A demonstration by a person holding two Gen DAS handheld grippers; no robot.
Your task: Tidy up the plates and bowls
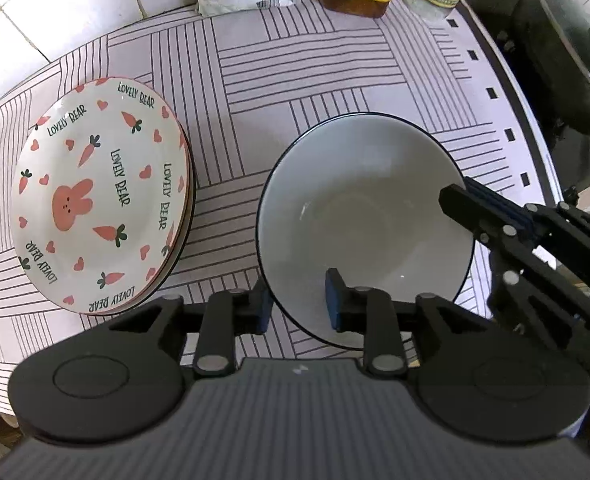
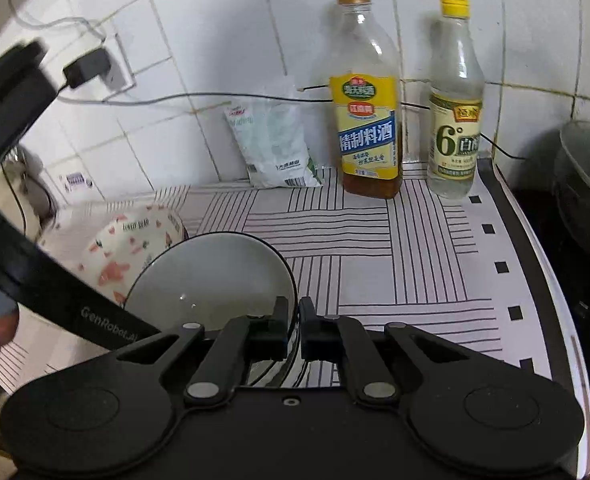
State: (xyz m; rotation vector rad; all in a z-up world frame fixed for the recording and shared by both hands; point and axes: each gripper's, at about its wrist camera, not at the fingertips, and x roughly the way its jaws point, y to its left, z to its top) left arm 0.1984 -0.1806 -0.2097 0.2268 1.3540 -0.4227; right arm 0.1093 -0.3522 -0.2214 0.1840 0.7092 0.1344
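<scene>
White ceramic bowl (image 1: 365,216) looked rigid, slick, breakable; right hand-held gripper (image 2: 293,330) pinched its rim, left hand-held gripper (image 1: 299,304) straddled the near rim, slightly spread.

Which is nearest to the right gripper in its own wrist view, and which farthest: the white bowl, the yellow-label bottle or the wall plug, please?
1. White bowl: its rim sits between the right gripper's fingers.
2. Yellow-label bottle: on the mat by the wall.
3. Wall plug: upper left, on the tiles.
</scene>
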